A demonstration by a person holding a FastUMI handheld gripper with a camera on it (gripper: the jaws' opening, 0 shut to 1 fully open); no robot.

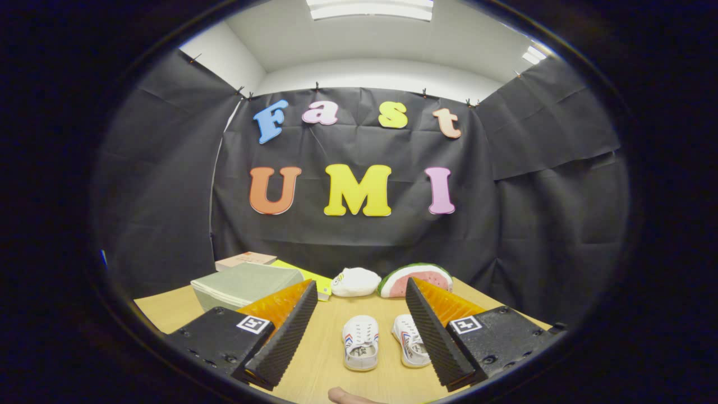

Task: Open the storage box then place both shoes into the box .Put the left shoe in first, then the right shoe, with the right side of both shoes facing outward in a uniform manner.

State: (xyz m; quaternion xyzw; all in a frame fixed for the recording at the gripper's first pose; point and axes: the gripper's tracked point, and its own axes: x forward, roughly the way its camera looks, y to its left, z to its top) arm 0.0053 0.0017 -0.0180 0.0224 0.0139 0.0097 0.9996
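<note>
Wide-spread tool fingers, two white shoes on the table between them

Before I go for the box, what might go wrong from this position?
1. The tool hangs open right over the two white shoes; lowering now could start with a shoe before the box is opened.
2. The grey-green storage box sits beyond the left finger, with books behind it; a swing there might clip them.
3. The shoes lie close together, so one grasp may nudge the other.
</note>
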